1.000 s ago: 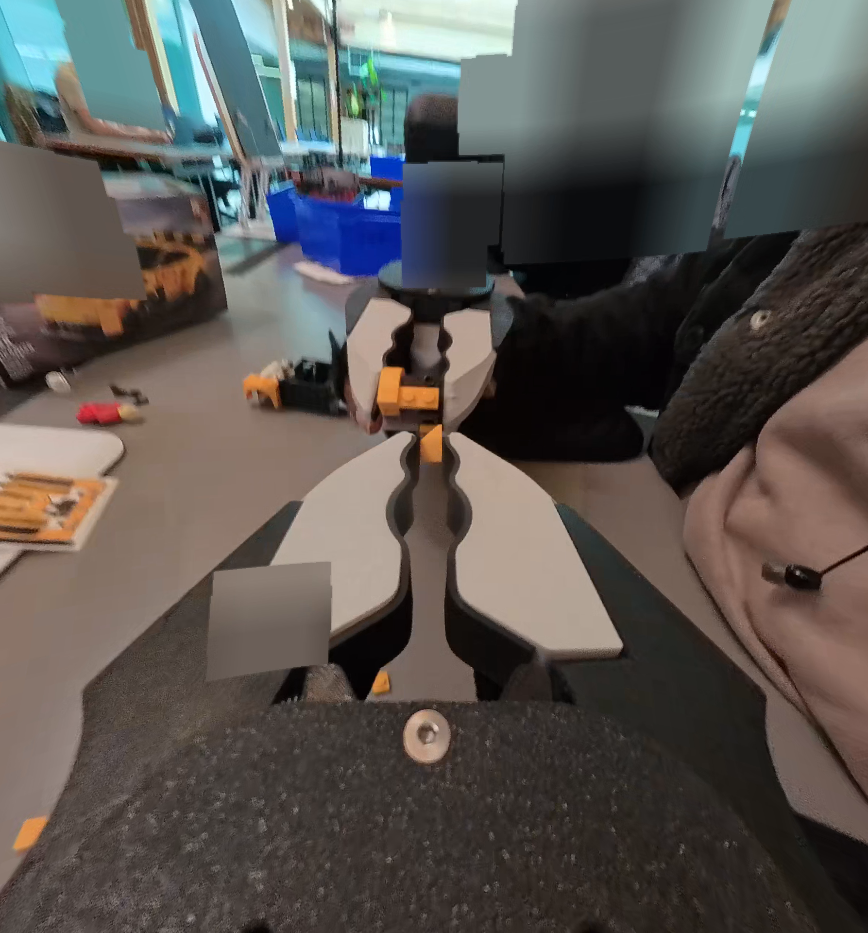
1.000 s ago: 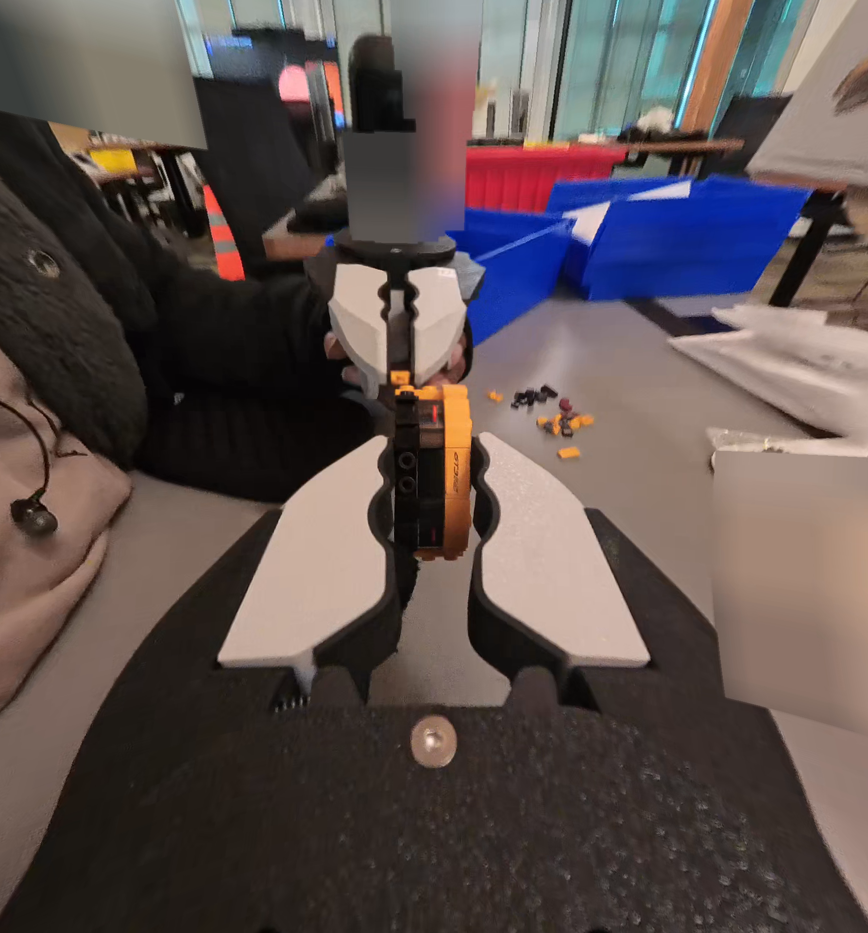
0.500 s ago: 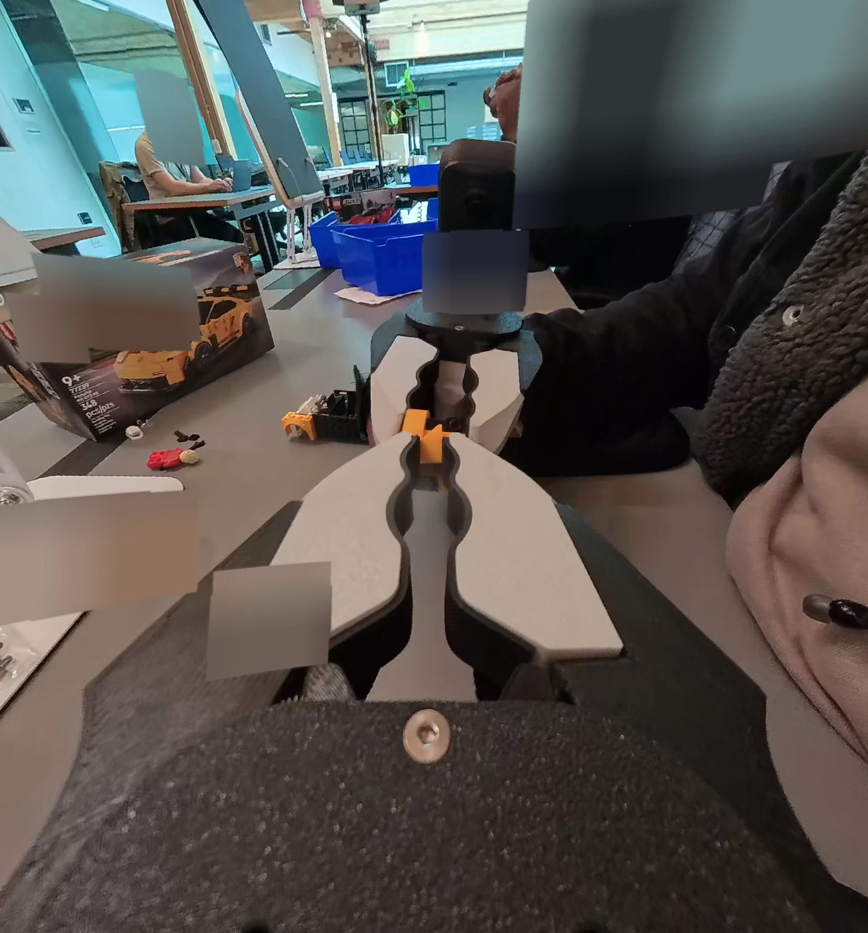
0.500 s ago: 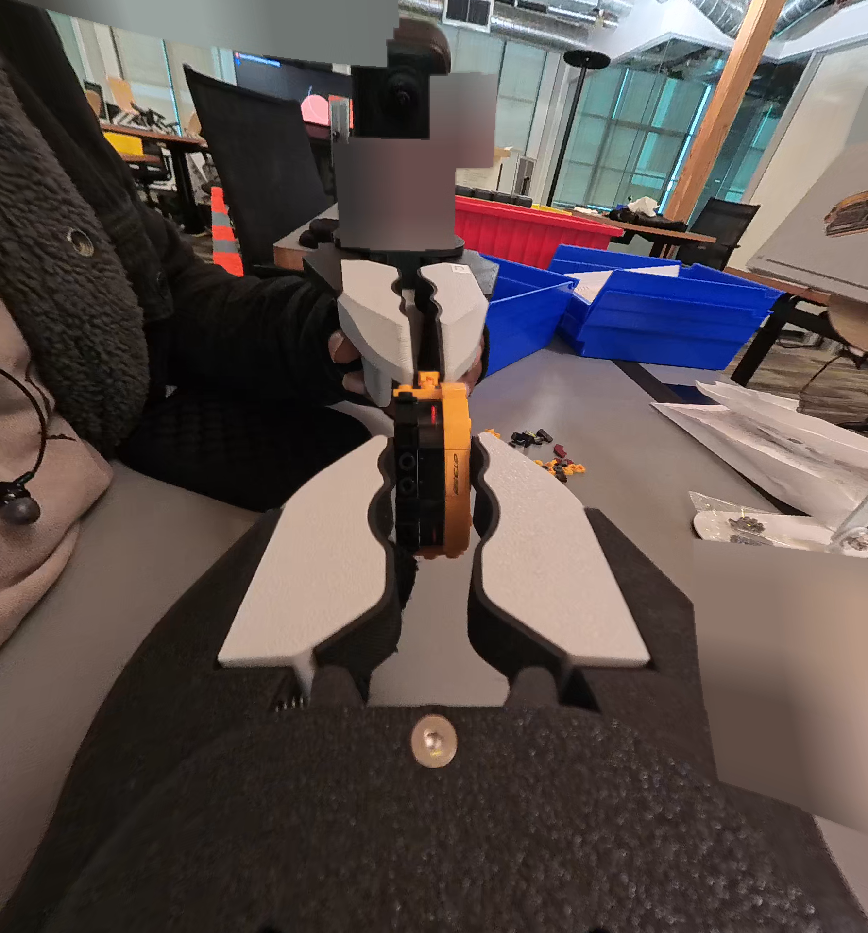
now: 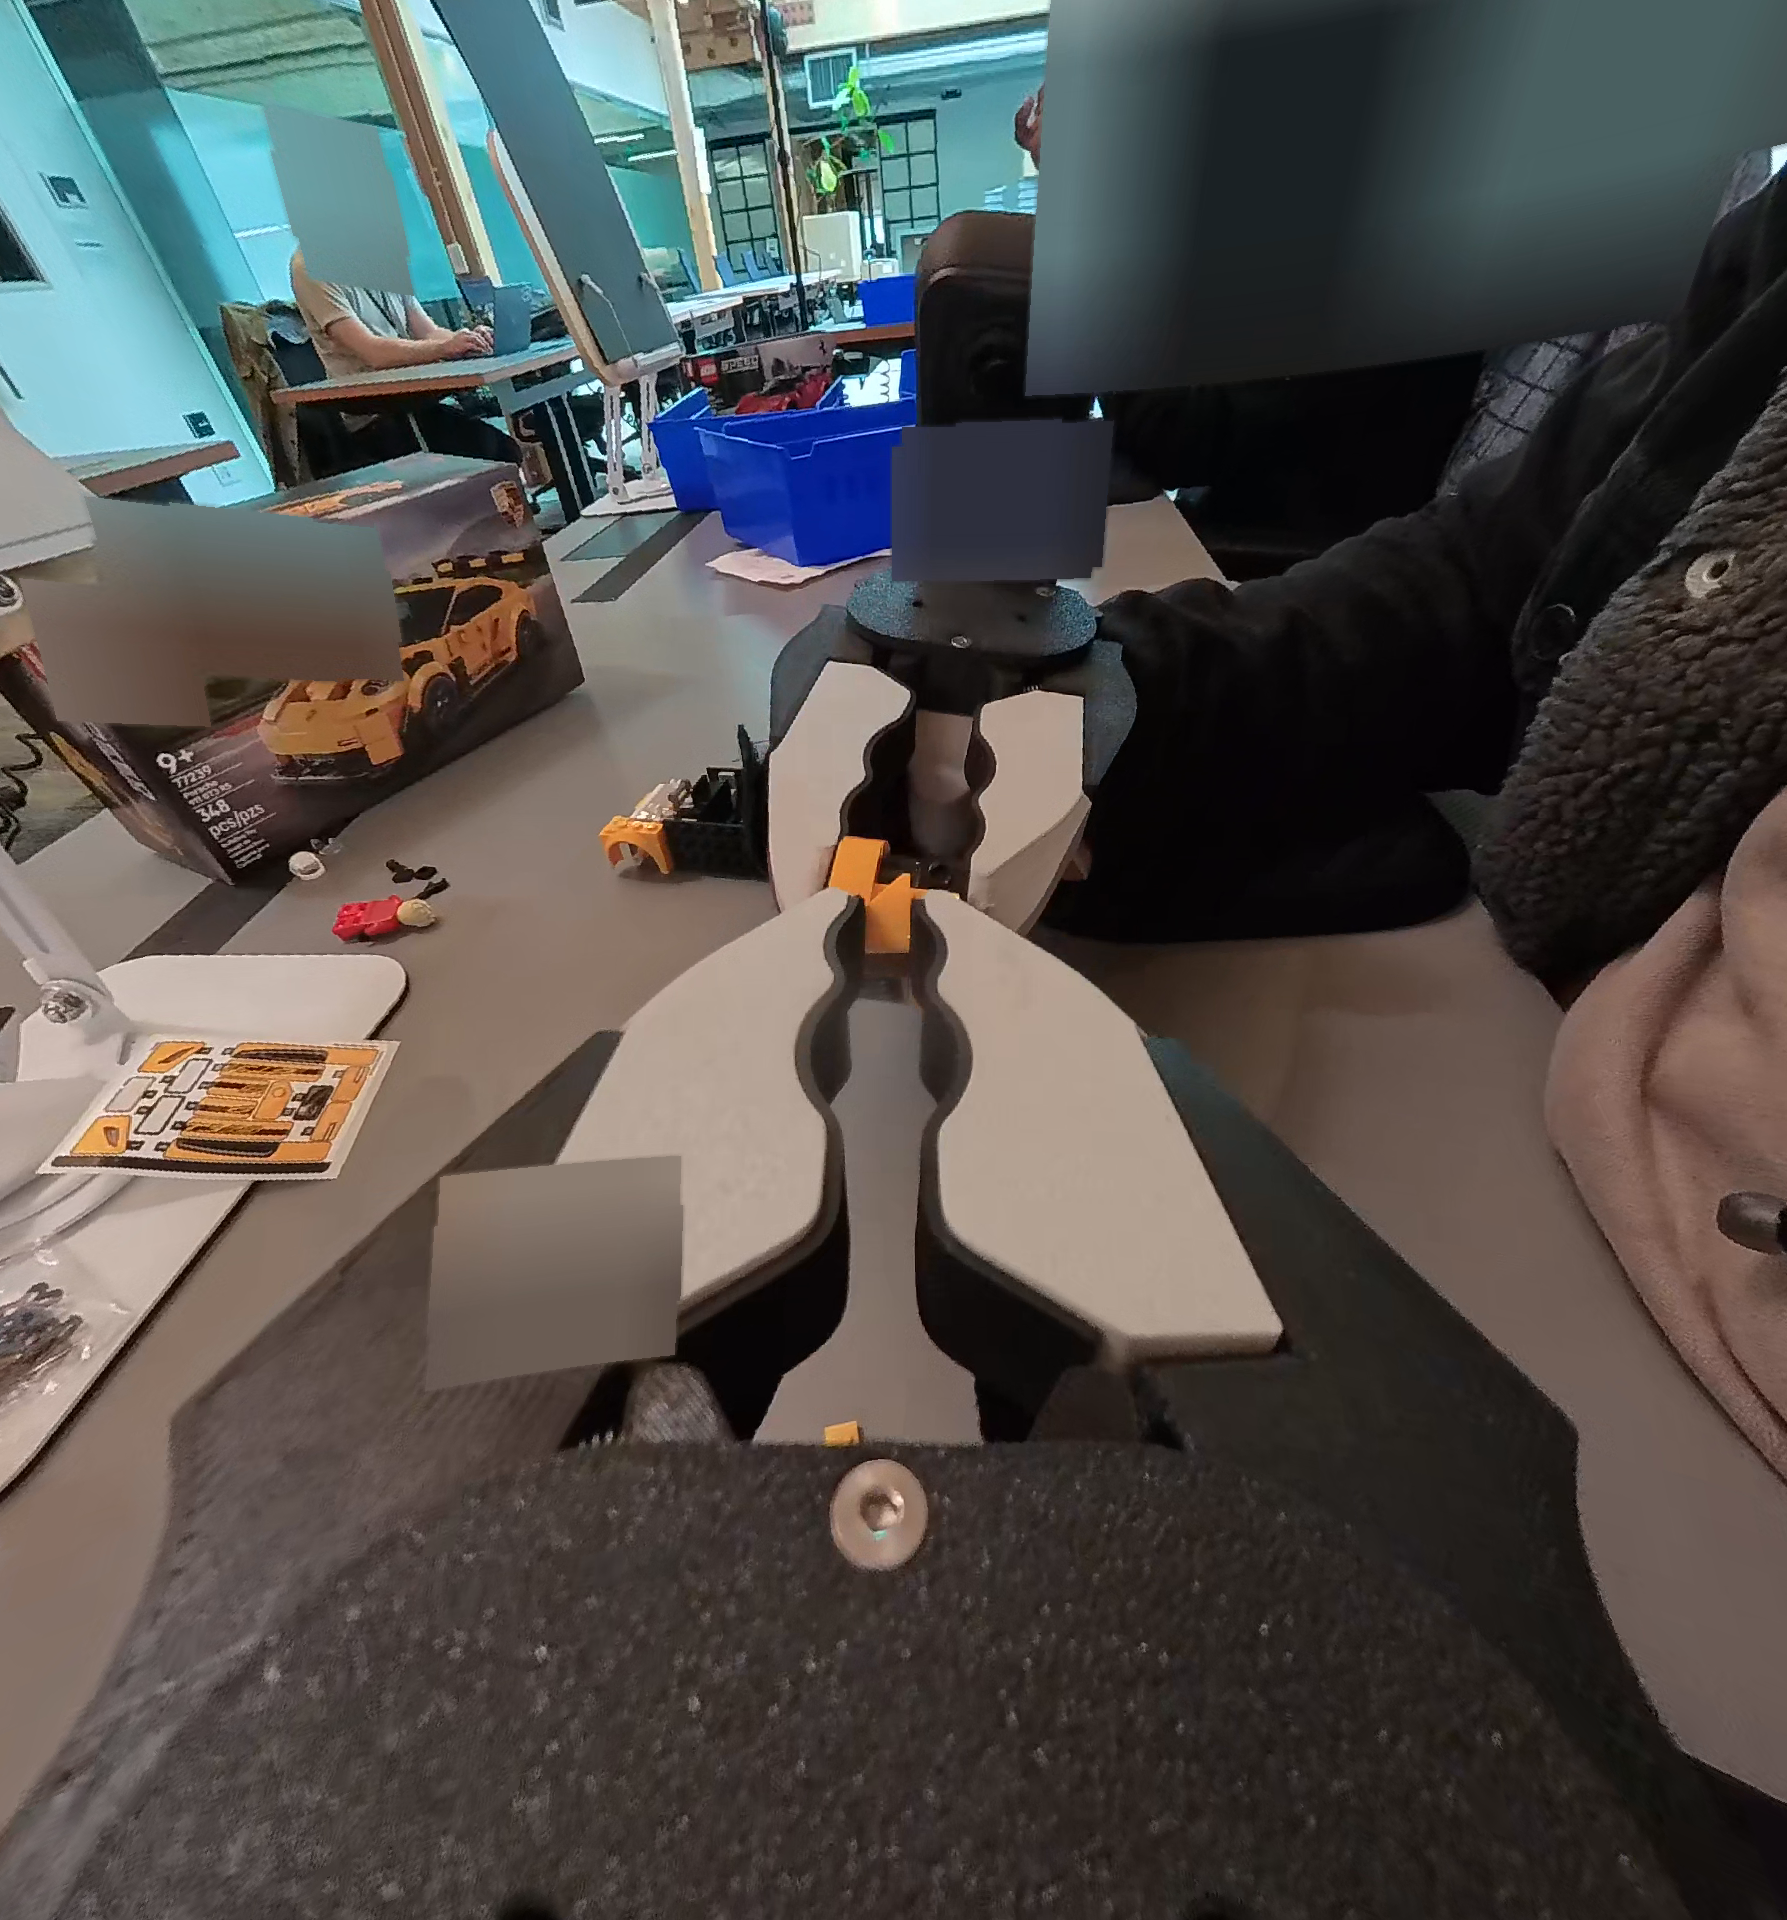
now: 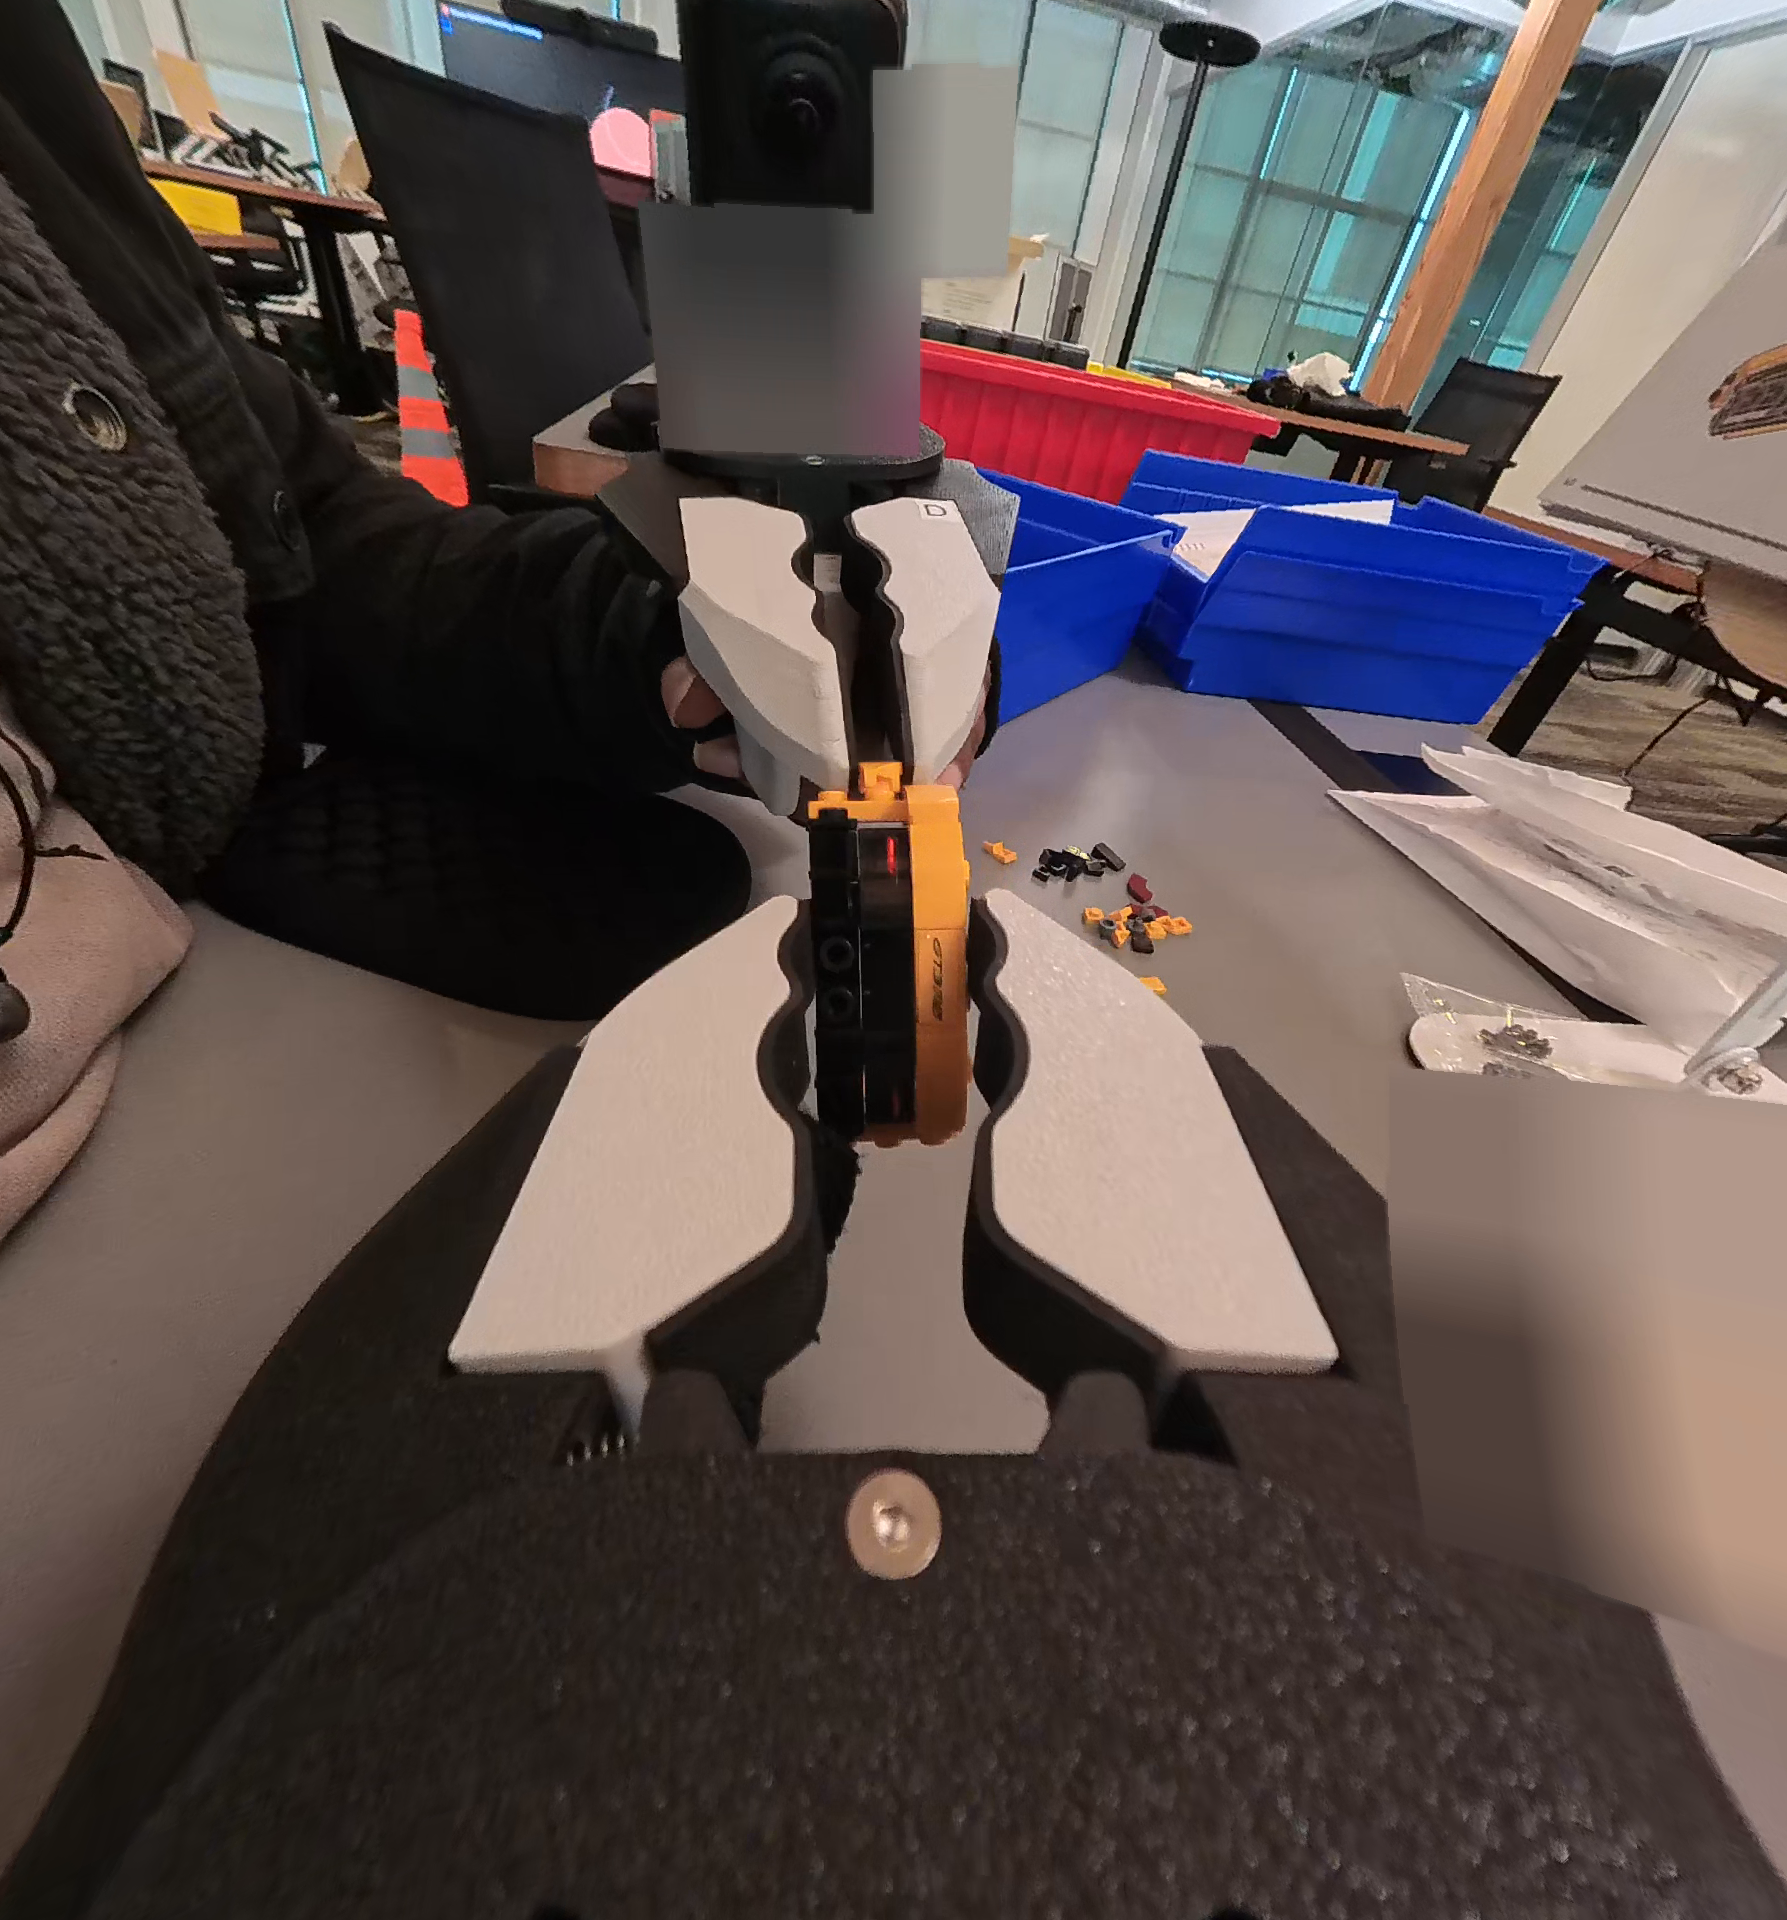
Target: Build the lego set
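Observation:
My left gripper is shut on a small orange lego piece at its fingertips. My right gripper is shut on an orange and black lego assembly, held upright above the grey table. The two grippers face each other tip to tip. The small orange piece touches the top end of the assembly. In the left wrist view the right gripper shows just beyond my fingertips with the assembly in it. In the right wrist view the left gripper shows behind the assembly.
A lego box, a partly built black and orange chunk, a red minifigure part and a sticker sheet lie on the left. Loose small bricks, paper bags and blue bins are on the right. A person's torso is close. The grippers are tip to tip, or close to it.
Both grippers have risen and tilted together. The small orange piece has closed the gap and now touches the end of the assembly.

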The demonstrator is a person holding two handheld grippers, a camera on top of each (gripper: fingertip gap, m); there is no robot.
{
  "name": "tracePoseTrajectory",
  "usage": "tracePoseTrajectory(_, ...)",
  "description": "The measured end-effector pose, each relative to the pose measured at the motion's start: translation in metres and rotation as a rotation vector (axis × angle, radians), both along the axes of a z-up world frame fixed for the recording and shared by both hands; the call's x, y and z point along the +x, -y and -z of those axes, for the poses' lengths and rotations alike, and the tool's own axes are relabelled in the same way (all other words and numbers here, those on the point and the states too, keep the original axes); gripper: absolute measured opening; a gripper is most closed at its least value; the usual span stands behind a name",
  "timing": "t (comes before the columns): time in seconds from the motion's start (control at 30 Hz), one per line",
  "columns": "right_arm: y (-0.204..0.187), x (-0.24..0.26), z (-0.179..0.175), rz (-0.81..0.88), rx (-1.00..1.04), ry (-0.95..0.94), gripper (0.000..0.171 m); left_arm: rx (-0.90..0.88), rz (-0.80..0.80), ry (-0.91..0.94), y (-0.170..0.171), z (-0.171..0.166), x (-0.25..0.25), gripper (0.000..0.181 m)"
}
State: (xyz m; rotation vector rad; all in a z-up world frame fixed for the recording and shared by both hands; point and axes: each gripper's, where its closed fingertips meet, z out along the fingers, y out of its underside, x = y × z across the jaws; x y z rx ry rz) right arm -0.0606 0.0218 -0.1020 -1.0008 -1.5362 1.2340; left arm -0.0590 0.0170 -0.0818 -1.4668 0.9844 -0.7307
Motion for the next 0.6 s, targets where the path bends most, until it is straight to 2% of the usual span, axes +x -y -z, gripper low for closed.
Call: tracePoseTrajectory(0.6,0.004,-0.003,0.021,-0.001,0.038,0.114,0.028,-0.017,0.012,-0.012,0.000,0.009,0.005,0.007)
